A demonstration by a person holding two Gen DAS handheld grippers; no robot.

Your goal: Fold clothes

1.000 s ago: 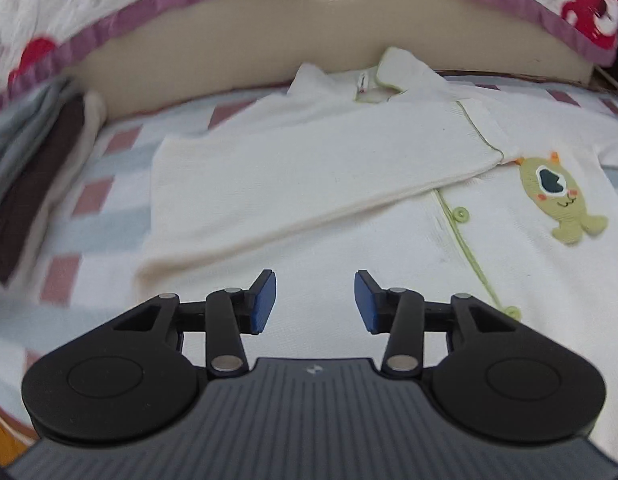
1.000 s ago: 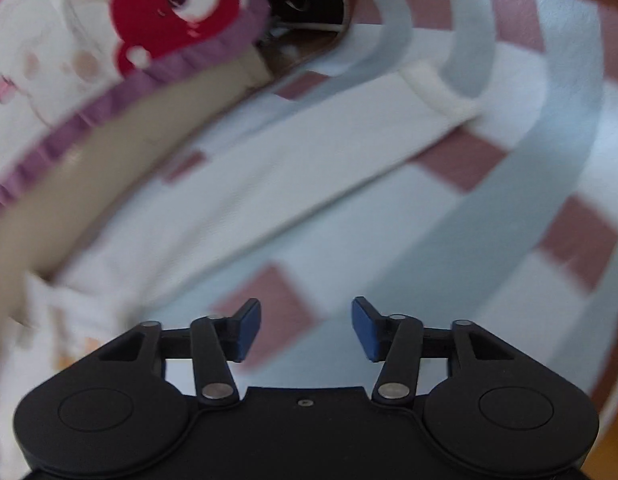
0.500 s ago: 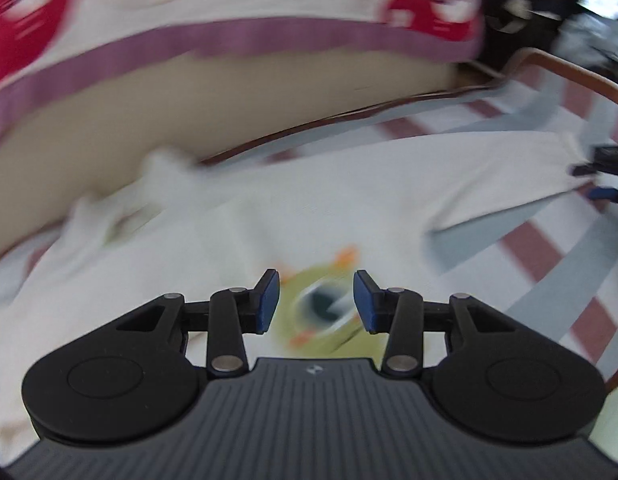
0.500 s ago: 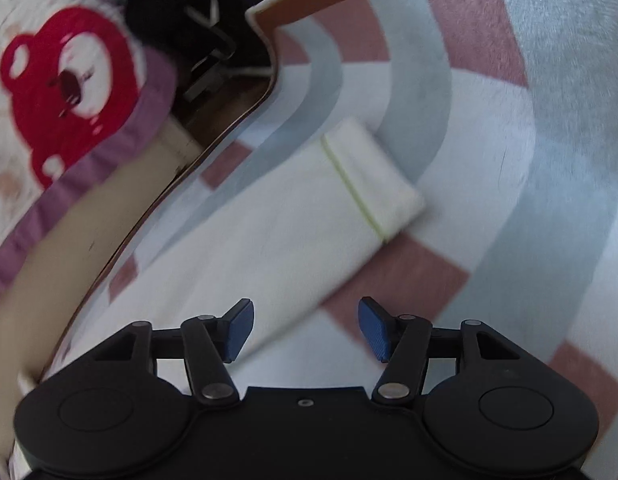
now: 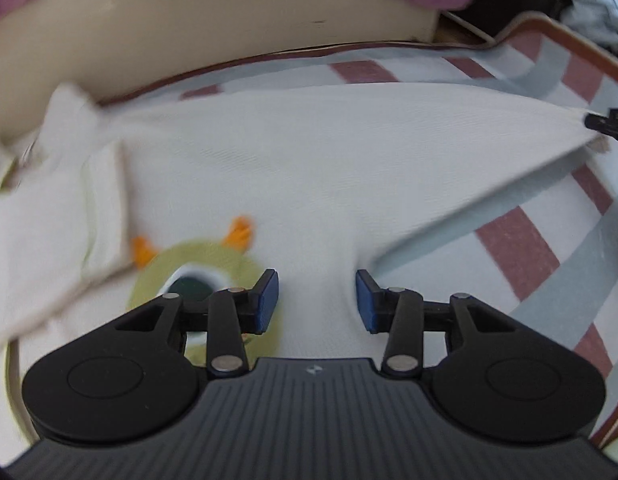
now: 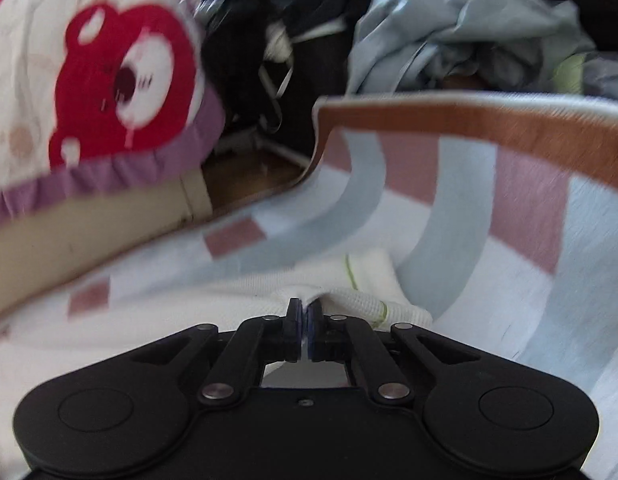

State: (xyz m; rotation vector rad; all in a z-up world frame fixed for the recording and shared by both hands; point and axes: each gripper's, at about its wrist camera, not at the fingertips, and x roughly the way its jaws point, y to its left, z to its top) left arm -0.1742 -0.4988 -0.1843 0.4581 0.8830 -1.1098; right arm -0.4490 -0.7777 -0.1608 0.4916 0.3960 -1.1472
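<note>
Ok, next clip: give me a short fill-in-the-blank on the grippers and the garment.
1. The right gripper is shut on the white sleeve's ____.
2. The left gripper hovers ____ over the cream garment.
3. The monster patch is ____ with orange horns.

Missing: cuff; open; green

Bright soft daylight, motion blur at left, fisheye-bent edges.

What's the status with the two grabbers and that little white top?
Right gripper just closed on sleeve cuff. Left gripper open above white top. Nothing in the way.
</note>
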